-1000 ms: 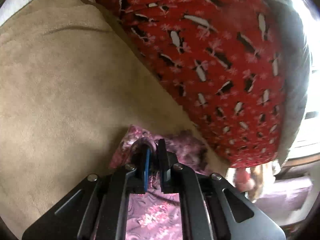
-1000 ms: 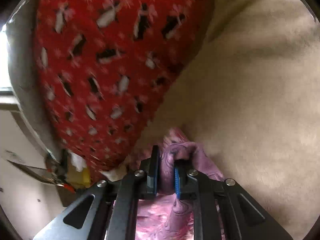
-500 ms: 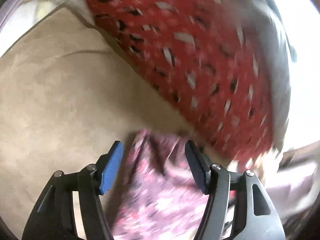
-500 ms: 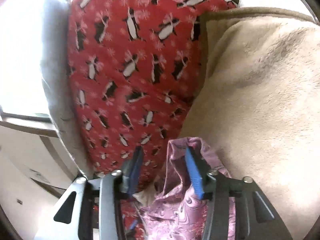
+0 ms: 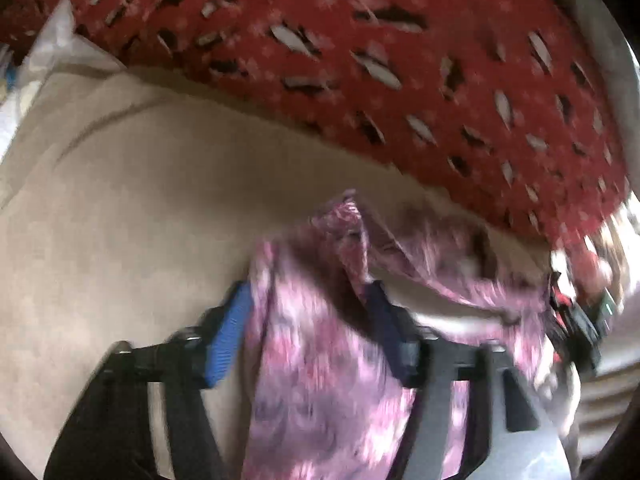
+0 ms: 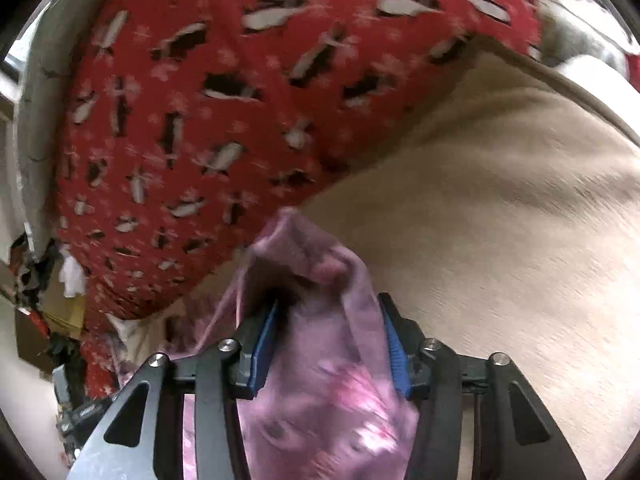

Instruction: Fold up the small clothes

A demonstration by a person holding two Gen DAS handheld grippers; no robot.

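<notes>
Left gripper (image 5: 306, 320): jaws parted, just been closing, pink floral garment (image 5: 320, 380) running up between the blue pads (image 5: 228, 336) but not visibly pinched (blur hides the contact). Right gripper (image 6: 330, 344): likewise apart in its own view, also just closing, cloth bunched between and brushing the far-side pad, not clamped.

Underneath, a beige fleece blanket (image 5: 140, 220), soft and lightly creased. Beyond it, a red penguin-print cover (image 5: 400, 60) draped over a grey cushion edge. Off to the side, bright daylight and dim clutter (too smeared to name).

Garment on the beige fleece, close to the red cover's hem. Long axis along the fingers, away from each camera, ending in a raised peak; in the left view, one strip stretched sideways to the right.

Both grippers tilted downward at the cloth, rolled slightly.
</notes>
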